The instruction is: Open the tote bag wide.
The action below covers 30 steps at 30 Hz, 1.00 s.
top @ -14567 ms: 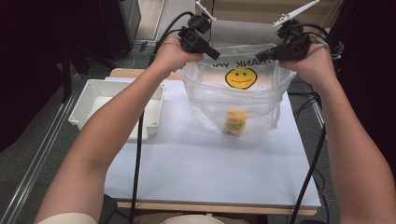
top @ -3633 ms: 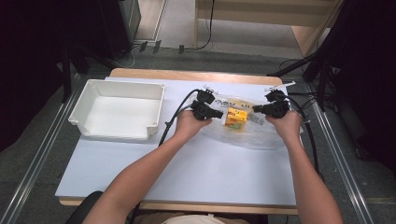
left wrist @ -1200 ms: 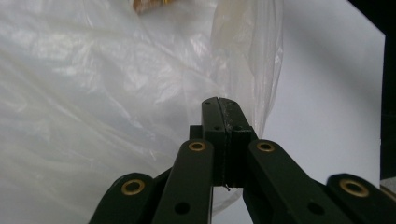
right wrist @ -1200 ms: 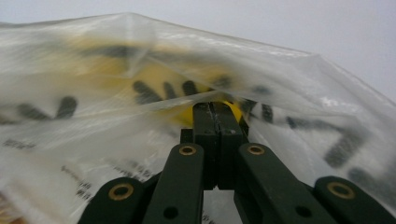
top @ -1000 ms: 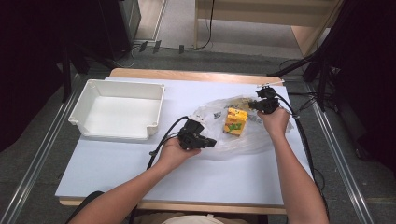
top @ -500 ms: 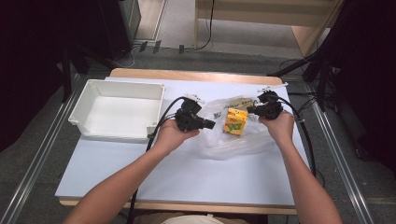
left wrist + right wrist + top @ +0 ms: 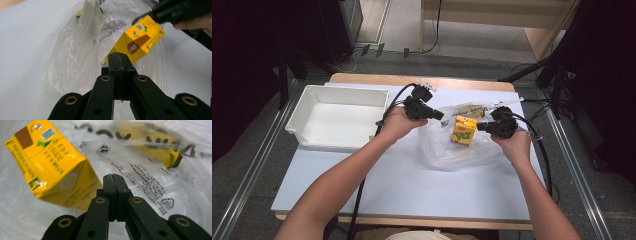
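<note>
I hold my left gripper (image 7: 438, 115) and my right gripper (image 7: 482, 127) facing each other across the yellow carton (image 7: 464, 130), one on either side of it. Both pairs of jaws are pressed fully together, pad against pad. Whether a fold of film is pinched between them I cannot tell.

The carton stands inside the clear plastic bag (image 7: 447, 150), which lies crumpled on the white table top (image 7: 412, 185). In the high view the carton sits between my two tools, just beyond the tip of each, with its long axis running roughly away from me and toward me, its far end a little higher in the picture.

Along my left gripper (image 7: 119, 60), the carton (image 7: 136, 42) lies just past the closed tips and to their upper right, tilted, its long axis slanting from lower left up to upper right. The bag (image 7: 75, 57) rises ahead and to the left of the jaws. My other tool is at the carton's far top corner.

Along my right gripper (image 7: 114, 181), the carton (image 7: 47, 167) is close on the left of the tips, tilted, its long axis running from upper left down toward the jaws. The printed bag film (image 7: 150, 177) spreads ahead and to the right.
</note>
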Each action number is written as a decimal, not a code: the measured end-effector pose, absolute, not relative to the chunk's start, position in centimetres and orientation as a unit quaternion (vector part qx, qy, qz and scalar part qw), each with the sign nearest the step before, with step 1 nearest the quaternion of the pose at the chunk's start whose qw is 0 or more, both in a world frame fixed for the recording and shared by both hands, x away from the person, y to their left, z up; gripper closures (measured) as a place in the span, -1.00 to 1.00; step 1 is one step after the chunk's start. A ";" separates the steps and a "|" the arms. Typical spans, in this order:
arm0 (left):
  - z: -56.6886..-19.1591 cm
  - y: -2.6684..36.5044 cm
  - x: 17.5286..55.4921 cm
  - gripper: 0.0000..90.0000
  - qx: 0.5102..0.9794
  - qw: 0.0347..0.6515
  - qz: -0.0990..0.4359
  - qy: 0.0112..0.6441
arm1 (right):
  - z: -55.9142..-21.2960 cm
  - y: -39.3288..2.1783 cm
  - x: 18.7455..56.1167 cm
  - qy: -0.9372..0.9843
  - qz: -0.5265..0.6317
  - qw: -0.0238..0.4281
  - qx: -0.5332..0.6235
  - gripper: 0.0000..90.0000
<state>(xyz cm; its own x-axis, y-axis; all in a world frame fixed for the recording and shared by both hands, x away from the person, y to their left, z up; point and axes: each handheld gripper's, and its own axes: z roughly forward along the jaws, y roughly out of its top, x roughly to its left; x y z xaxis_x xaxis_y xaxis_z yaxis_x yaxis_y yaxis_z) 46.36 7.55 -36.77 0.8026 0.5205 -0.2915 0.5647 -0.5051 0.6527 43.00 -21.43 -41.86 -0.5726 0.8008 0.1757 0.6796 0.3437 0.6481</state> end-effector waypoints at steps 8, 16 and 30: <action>-36.7 6.5 48.6 1.00 0.867 0.381 -0.028 0.321 | -42.6 -21.7 41.7 0.819 0.342 0.075 0.454 1.00; -37.9 5.0 50.7 1.00 0.861 0.382 -0.031 0.335 | -43.0 -22.0 41.0 0.820 0.340 0.073 0.454 1.00; -42.0 4.1 51.4 1.00 0.864 0.366 -0.038 0.342 | -45.1 -22.0 40.2 0.821 0.334 0.068 0.457 1.00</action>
<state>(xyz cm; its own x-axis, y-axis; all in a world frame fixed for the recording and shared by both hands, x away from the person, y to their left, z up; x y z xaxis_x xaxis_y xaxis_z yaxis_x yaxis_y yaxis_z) 51.37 4.11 -41.96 0.7630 0.5636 -0.3164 0.6193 -0.4974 0.6075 40.25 -22.00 -45.14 -0.5726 0.7967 0.1937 0.7054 0.3583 0.6116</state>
